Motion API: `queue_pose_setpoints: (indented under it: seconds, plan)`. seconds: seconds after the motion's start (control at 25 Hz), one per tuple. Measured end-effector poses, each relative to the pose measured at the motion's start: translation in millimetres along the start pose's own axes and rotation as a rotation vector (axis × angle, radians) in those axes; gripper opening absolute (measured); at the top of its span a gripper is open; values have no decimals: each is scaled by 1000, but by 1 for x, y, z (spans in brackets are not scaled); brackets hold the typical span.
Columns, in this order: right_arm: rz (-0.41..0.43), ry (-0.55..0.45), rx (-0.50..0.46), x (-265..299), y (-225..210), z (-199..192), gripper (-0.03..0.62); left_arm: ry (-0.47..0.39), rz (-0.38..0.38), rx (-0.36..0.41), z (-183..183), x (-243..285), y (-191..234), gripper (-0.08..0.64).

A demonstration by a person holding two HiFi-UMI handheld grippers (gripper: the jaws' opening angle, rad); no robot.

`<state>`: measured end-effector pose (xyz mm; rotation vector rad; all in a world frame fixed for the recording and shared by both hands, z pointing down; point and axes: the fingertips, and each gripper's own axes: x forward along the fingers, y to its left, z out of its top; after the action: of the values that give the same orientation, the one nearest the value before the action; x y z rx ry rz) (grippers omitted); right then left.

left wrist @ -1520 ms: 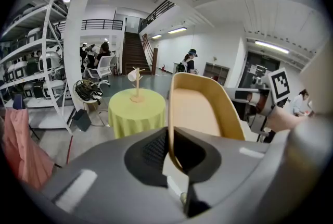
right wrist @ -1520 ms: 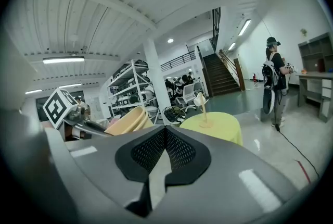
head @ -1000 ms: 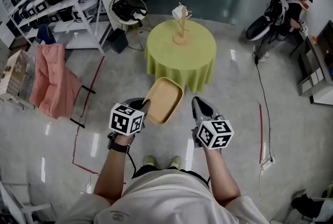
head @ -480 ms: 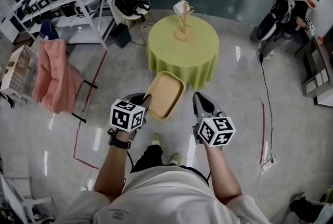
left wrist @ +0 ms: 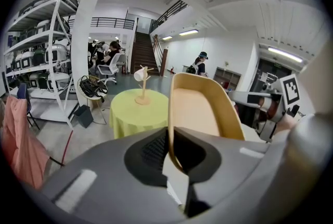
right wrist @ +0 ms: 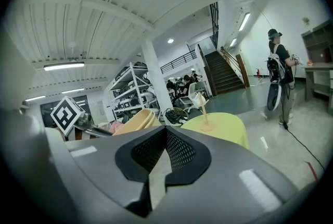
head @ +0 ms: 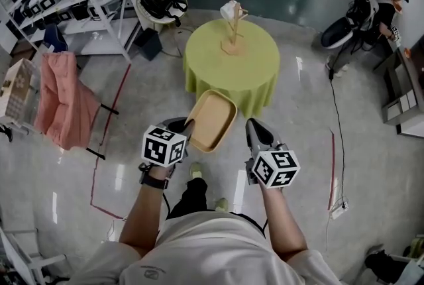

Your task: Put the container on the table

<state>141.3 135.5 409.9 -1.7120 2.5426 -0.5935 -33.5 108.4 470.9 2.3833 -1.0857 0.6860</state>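
Transport step. Left gripper (head: 183,132): fingers clamped on the rim of the container (head: 212,121), which is held in the air just short of the worktop (head: 232,68). Right gripper (head: 256,132): fingers together, empty. Next, I judge: step closer to the worktop and set the container flat on its near side.

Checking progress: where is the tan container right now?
Head view, centre: the tan container hangs in the air, its rim clamped in the left gripper, just short of the round green table.
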Motion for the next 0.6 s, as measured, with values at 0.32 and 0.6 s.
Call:
queue_pose_setpoints:
  seconds: [0.32,0.6]
  plan:
    - [-27,21,2,81,-1,8,11,14,-26,-9,29,38,71,18]
    - [-66,26,2,150,2,20,11,24,-55,-13,57,73,137,18]
